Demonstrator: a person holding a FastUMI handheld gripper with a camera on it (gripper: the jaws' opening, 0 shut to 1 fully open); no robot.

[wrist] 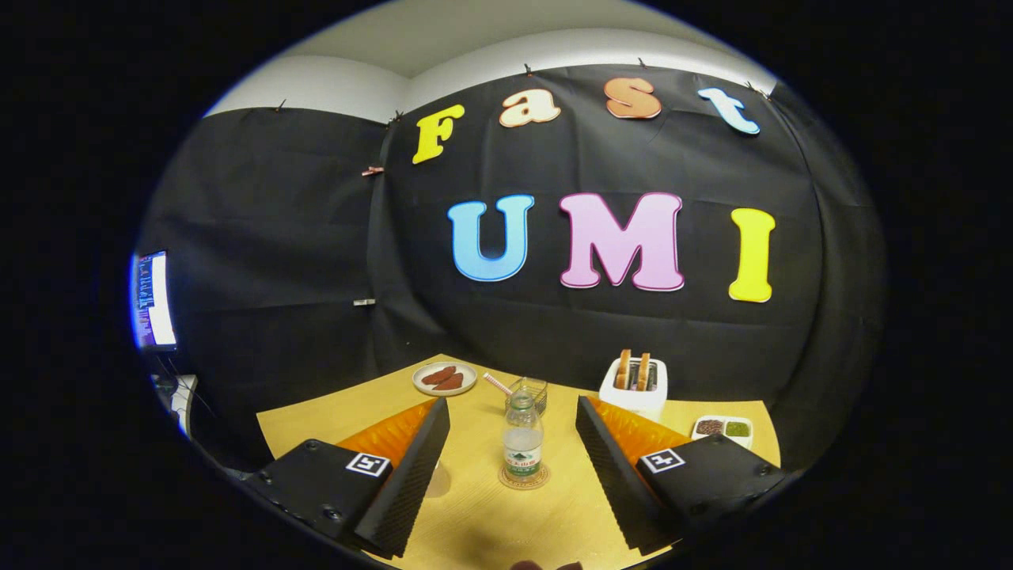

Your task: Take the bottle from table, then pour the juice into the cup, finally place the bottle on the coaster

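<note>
Bottle (523, 439): upright on the coaster (524, 477), between your fingers & a bit ahead; nothing touching it. Looks like the final spot the task asks for.
Gripper (513, 459): fingers wide apart, holding nothing; bottle stands free in the gap.
Bottle contents: clear liquid, approx half full, cap on.
Cup (529, 393): clear glass w/ straw (498, 384), just behind bottle; fill level can't tell.
Plate (445, 378): reddish food pieces, far left of table (475, 514).
Toaster (634, 385): two slices sticking up.
Small dish (722, 429): two compartments, dark and green bits.
</note>
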